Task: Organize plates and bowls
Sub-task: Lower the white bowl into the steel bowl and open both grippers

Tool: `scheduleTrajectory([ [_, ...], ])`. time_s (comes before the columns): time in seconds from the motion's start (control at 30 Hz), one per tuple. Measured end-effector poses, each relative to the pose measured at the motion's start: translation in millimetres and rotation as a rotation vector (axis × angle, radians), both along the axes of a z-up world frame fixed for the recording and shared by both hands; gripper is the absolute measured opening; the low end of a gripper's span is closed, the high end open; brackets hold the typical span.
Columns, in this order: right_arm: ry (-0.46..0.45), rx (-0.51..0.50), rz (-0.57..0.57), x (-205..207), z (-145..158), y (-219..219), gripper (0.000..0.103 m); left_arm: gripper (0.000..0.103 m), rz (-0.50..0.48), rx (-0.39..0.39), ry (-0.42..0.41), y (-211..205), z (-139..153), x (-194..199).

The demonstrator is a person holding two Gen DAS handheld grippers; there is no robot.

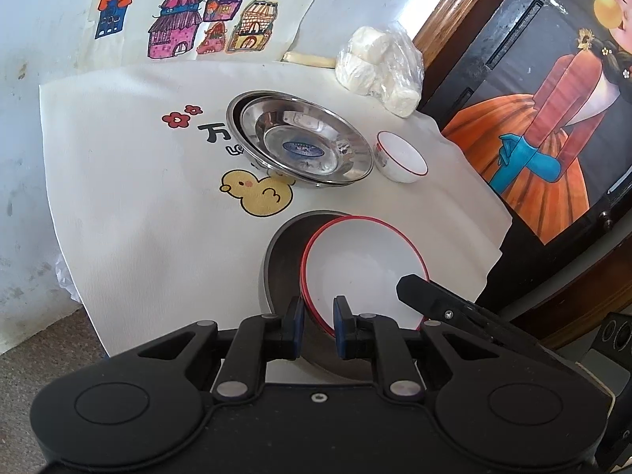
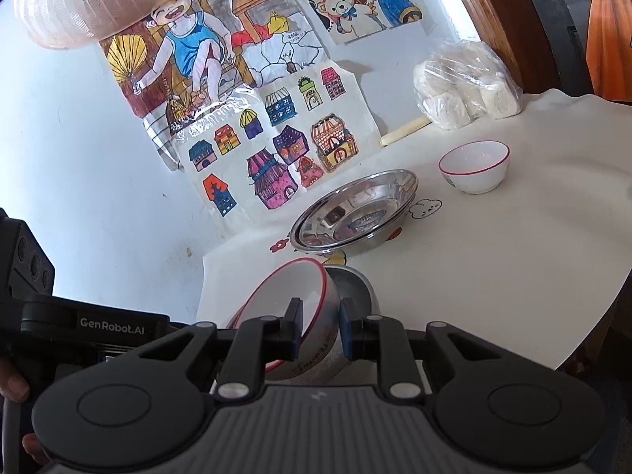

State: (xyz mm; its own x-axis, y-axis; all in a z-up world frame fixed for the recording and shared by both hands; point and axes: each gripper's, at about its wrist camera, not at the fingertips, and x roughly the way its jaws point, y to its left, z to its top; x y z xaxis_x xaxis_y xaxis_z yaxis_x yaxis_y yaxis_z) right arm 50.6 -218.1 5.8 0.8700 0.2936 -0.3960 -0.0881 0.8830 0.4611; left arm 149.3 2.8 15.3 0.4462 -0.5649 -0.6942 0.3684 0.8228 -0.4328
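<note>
You have the red-rimmed white bowl (image 1: pixel 363 268) pinched by its rim in both the left gripper (image 1: pixel 319 326) and the right gripper (image 2: pixel 320 328), tilted over the steel bowl (image 1: pixel 282 260) near you. Next, I judge, lower it level to nest. "GenRobot.AI" shows on the left handle (image 2: pixel 112 327); the stacked steel plates (image 1: pixel 300 142) bear an unreadable blue sticker (image 1: pixel 303 149).

A large white bowl with a red rim (image 1: pixel 363 268) was tilted on edge inside a grey metal bowl (image 1: pixel 282 260) at the near side of the white cloth. Farther back, two shiny steel plates (image 1: pixel 304 138) sat nested, the upper one slightly askew. Just beside them stood a small white bowl with a thin red rim (image 1: pixel 401 156), upright.
</note>
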Motion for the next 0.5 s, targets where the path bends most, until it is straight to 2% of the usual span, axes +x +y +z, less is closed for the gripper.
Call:
scheduleTrajectory([
  [0.5, 0.007, 0.004, -0.005, -0.1, 0.9, -0.4, 0.022, 0.017, -0.011, 0.014, -0.01, -1.3, 1.9, 0.7],
])
